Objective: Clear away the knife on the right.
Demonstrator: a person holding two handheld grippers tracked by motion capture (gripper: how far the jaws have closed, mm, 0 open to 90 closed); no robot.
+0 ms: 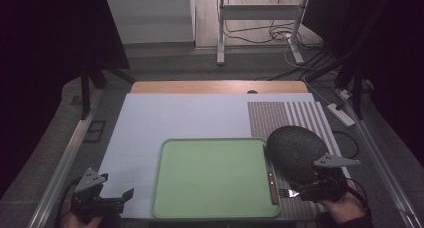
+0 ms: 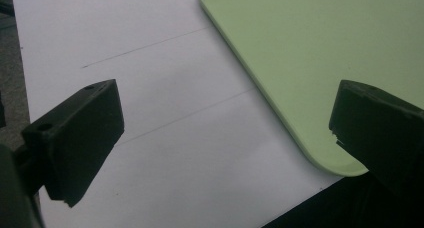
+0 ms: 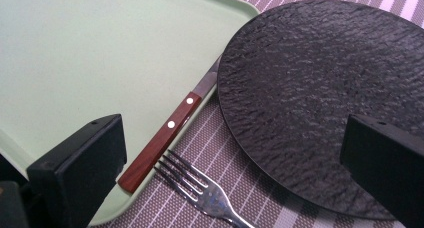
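1. Jaws of your right gripper stand wide apart and hold nothing; they straddle the fork, which lies tines-first on the striped mat, so it looks like your next pick.
2. Your tray sits centred on the white sheet, bare, probably to receive things.
3. Your plate rests on the mat just right of the tray; its near edge is hidden behind your gripper in the high view.
4. Your knife lies along the tray's right rim, its blade tip tucked under the plate.
5. Your left gripper idles wide open over the sheet, off the tray's corner.
6. The fork's handle is cut off.
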